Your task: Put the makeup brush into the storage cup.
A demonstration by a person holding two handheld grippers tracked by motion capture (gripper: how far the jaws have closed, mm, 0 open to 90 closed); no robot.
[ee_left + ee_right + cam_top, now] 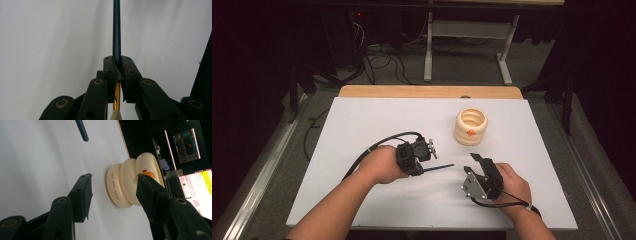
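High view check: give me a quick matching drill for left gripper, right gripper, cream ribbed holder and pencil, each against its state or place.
Things:
1. left gripper
2. right gripper
3. cream ribbed holder
4. pencil

States:
A. stands alone on the white table
B. jaws apart, nothing between them
C. clamped between two jaws, sticking out
D. jaws closed on a thin shaft

Pairs: 1-D, 2-B, 3-A, 4-C

White table [362,150] bears a cream ringed holder [471,126]

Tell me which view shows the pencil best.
The left gripper view: the pencil runs between the shut jaws, gold ferrule visible. The high view shows it as a thin dark line; the right gripper view catches just its end.
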